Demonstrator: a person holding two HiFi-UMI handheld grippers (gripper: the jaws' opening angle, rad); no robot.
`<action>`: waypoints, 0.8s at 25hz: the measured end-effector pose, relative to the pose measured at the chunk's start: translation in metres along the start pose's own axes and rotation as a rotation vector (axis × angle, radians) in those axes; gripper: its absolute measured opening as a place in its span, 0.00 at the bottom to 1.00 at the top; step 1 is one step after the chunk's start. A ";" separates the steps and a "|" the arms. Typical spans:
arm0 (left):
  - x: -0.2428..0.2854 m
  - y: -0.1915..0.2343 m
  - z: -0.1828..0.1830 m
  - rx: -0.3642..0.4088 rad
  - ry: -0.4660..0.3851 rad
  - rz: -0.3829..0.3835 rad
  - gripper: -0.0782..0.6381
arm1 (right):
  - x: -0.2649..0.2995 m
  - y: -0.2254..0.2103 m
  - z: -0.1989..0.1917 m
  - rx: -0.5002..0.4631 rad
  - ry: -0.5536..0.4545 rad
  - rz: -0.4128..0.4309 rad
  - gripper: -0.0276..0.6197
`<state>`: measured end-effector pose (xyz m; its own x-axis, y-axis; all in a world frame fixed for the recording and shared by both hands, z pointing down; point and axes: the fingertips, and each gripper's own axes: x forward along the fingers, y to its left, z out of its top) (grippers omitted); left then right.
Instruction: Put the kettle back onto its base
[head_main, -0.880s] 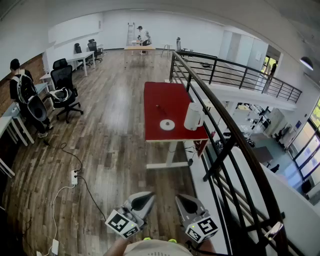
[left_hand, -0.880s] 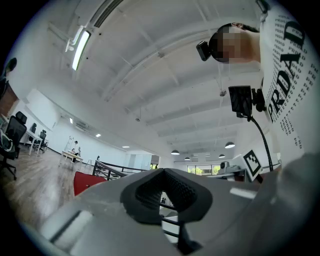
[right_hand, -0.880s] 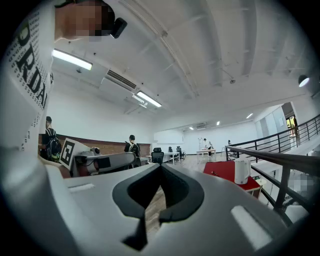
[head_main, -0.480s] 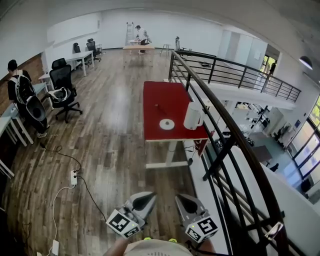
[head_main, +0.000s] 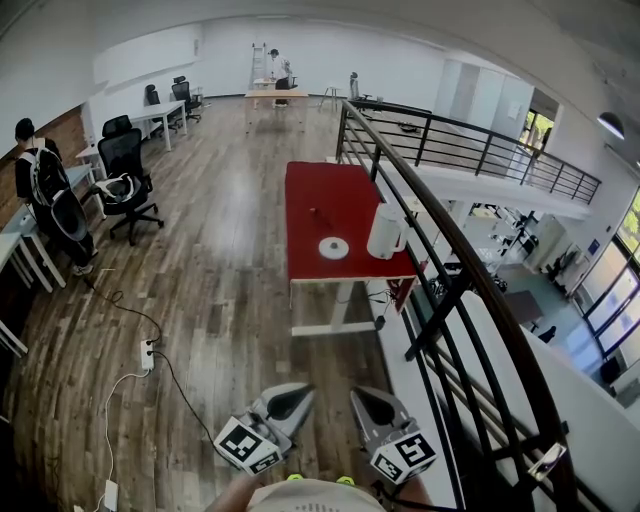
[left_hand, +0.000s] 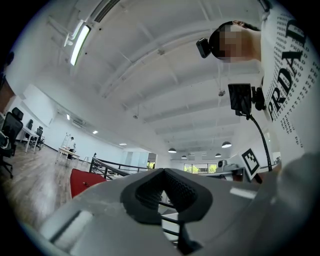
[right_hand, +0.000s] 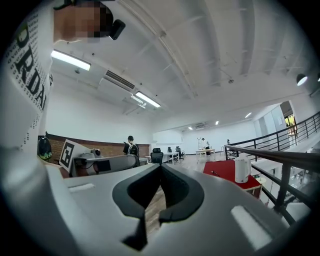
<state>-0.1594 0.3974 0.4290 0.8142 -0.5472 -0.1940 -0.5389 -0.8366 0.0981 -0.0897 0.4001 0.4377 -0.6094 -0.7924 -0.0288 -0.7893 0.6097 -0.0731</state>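
Note:
A white kettle stands upright on the near right part of a red table, some way ahead of me. Its round white base lies on the table just left of the kettle, apart from it. Both grippers are held low and close to me, far short of the table. The left gripper is shut and holds nothing, and so is the right gripper. In the right gripper view the kettle shows beyond the shut right gripper. The left gripper view shows the shut left gripper and the table's red edge.
A black metal railing runs along the table's right side over a drop to a lower floor. A power strip with cables lies on the wooden floor at left. Office chairs and a person are at far left.

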 end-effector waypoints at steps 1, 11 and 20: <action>0.000 -0.001 0.000 -0.001 0.002 -0.007 0.10 | 0.000 0.000 0.000 -0.002 0.004 -0.003 0.06; 0.022 0.008 -0.003 0.020 -0.013 -0.046 0.10 | 0.009 -0.013 -0.005 -0.074 0.024 -0.050 0.06; 0.025 0.000 -0.006 0.014 0.004 -0.083 0.10 | 0.002 -0.017 -0.006 -0.075 0.037 -0.097 0.06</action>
<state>-0.1382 0.3838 0.4297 0.8568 -0.4764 -0.1973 -0.4727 -0.8785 0.0687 -0.0778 0.3878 0.4446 -0.5313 -0.8471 0.0119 -0.8471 0.5314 0.0011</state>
